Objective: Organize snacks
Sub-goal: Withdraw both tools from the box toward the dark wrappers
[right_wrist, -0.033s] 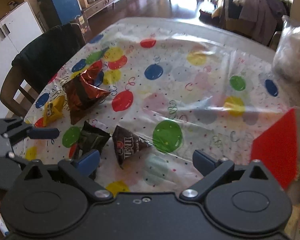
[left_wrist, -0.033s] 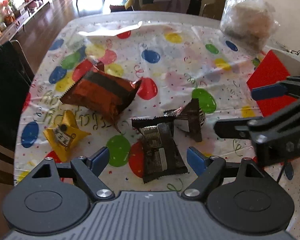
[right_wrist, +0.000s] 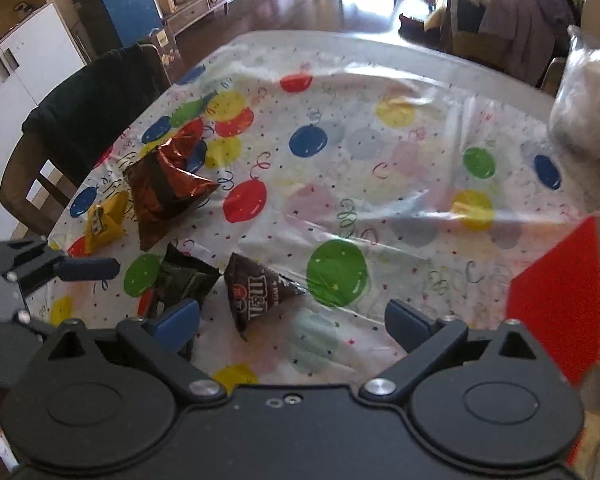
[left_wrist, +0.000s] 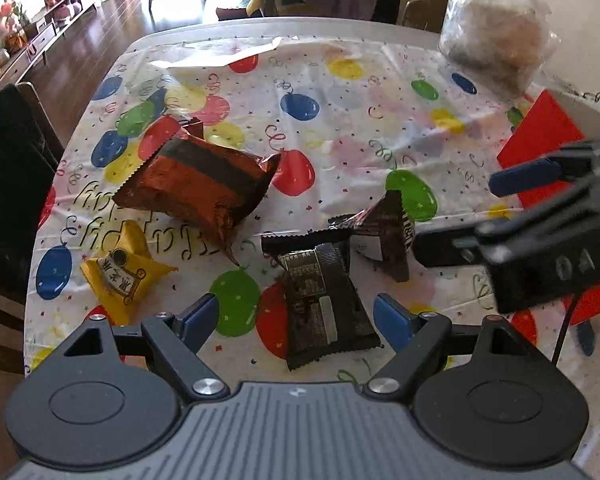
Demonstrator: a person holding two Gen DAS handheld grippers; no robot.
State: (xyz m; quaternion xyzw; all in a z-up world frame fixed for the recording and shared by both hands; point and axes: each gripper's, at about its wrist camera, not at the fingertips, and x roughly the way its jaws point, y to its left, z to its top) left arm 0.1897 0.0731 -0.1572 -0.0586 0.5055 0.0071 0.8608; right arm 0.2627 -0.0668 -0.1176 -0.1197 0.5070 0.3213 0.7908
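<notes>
Your table carries a glossy plastic tablecloth (left_wrist: 340,128) that wrinkles and throws glare. The large orange-brown bag (left_wrist: 196,184) is shiny, crinkled foil. The black packet (left_wrist: 324,304) is a duller film with a serrated seal edge; the brown M&M's pouch (right_wrist: 256,292) is glossy film. The yellow packet (left_wrist: 120,272) looks matt. The far-right clear bag (left_wrist: 496,32) is thin, crumpled plastic. Your left gripper (left_wrist: 296,316) has a matt black body, blue finger pads and bright metal screws.
</notes>
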